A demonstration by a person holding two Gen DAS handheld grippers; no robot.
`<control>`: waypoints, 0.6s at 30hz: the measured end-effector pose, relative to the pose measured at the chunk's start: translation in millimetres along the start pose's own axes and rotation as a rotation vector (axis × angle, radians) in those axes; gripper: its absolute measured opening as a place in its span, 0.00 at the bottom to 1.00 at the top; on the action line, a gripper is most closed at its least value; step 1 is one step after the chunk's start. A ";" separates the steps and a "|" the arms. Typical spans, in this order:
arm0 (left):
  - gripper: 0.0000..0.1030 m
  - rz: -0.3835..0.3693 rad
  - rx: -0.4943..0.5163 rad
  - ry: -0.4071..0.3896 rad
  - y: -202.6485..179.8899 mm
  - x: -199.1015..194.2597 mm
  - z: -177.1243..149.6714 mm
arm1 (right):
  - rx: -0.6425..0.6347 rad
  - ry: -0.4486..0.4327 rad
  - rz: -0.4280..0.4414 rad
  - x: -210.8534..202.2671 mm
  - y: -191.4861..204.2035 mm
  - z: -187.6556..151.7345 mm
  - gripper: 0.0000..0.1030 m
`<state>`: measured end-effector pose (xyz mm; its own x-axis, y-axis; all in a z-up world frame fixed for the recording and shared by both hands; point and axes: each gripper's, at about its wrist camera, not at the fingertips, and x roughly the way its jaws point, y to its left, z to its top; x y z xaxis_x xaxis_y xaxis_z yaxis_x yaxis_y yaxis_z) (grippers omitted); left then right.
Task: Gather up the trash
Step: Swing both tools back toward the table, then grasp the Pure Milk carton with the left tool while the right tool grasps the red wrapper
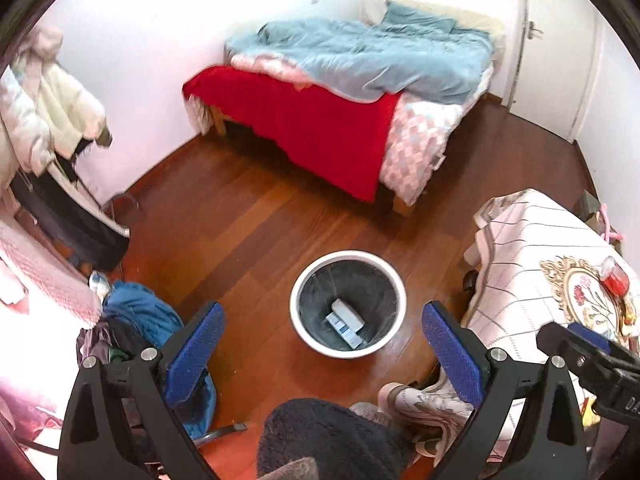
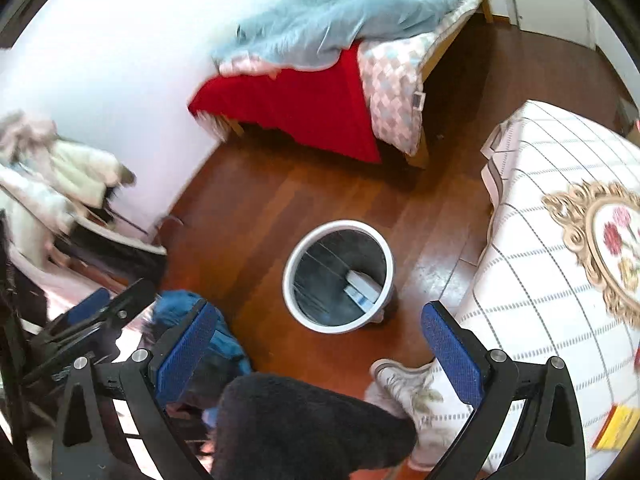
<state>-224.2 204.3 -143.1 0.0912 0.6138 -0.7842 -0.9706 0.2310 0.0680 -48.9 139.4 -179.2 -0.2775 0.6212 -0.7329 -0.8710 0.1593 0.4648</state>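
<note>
both gripper sets [image 1: 322,344] [image 2: 320,344] spread, empty, above round white bin [image 1: 298,312] holding boxy cartons [image 1: 346,322].

bin [image 1: 394,308] on floor [image 1: 256,232] | box [image 1: 347,322] in bin | bed [image 1: 344,92] behind | table [image 1: 532,276] right

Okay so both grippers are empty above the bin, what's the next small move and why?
Probably swing the right gripper toward the table: both grippers are open and empty, the trash bin already holds a box, and a red-and-white item sits on the table.
</note>
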 end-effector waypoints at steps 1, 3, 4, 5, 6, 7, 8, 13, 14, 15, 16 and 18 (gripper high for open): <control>0.98 -0.014 0.017 -0.011 -11.1 -5.2 -2.5 | 0.017 -0.013 0.005 -10.2 -7.2 -5.4 1.00; 0.98 -0.042 0.048 -0.015 -31.9 -10.6 -10.2 | 0.065 -0.027 0.004 -32.9 -28.9 -19.6 1.00; 0.98 -0.066 0.072 -0.012 -48.4 -11.2 -15.5 | 0.084 -0.028 -0.001 -38.9 -39.0 -26.8 1.00; 0.98 -0.088 0.099 -0.006 -66.1 -10.4 -21.5 | 0.123 -0.030 -0.016 -51.4 -56.7 -37.2 1.00; 0.98 -0.102 0.121 -0.001 -79.6 -9.5 -25.8 | 0.144 -0.030 -0.024 -56.9 -66.7 -42.4 1.00; 0.98 -0.121 0.148 0.010 -97.5 -6.7 -31.3 | 0.175 -0.034 -0.040 -67.4 -82.0 -51.3 1.00; 0.98 -0.144 0.175 0.029 -115.7 -3.8 -37.9 | 0.223 -0.039 -0.072 -80.9 -104.2 -63.2 1.00; 0.98 -0.274 0.349 0.134 -229.6 14.5 -80.1 | 0.401 -0.071 -0.233 -133.3 -195.3 -105.1 1.00; 0.98 -0.297 0.380 0.155 -251.4 17.2 -88.1 | 0.450 -0.081 -0.271 -146.4 -218.3 -115.9 1.00; 0.98 -0.313 0.404 0.172 -268.0 18.3 -92.7 | 0.490 -0.090 -0.306 -157.3 -238.2 -126.1 1.00; 0.98 -0.332 0.439 0.194 -290.8 20.8 -99.9 | 0.545 -0.097 -0.365 -170.9 -263.8 -140.1 1.00; 0.98 -0.360 0.491 0.221 -328.0 22.3 -111.7 | 0.624 -0.096 -0.431 -187.3 -301.1 -158.9 1.00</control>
<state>71.3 58.0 -251.7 0.2931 0.2753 -0.9156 -0.6679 0.7442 0.0100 200.8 -146.8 -260.8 0.0969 0.4652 -0.8799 -0.4960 0.7890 0.3625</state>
